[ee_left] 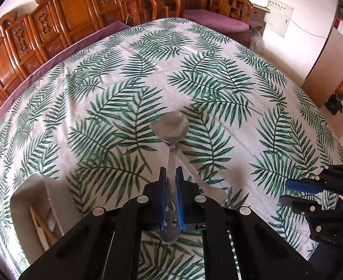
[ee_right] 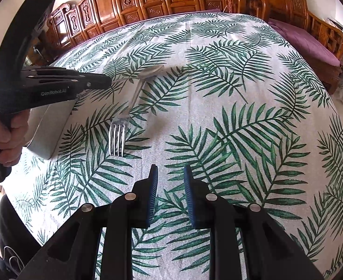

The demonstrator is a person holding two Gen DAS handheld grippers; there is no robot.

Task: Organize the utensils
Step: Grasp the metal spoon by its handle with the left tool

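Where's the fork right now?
In the right wrist view the fork lies on the leaf-print tablecloth, left of centre, tines toward the camera, beside the grey container.

A table draped in a white cloth printed with green palm fronds [ee_left: 148, 74] filled the room's middle. Carved orange-brown wooden chairs [ee_left: 61, 11] lined its far side, a purple-cushioned bench [ee_left: 218, 18] stood against the white wall [ee_left: 311, 23], and daylight fell evenly.

Leaf-print tablecloth [ee_left: 124, 74], carved wooden chairs [ee_left: 73, 7], purple cushion [ee_left: 215, 18].
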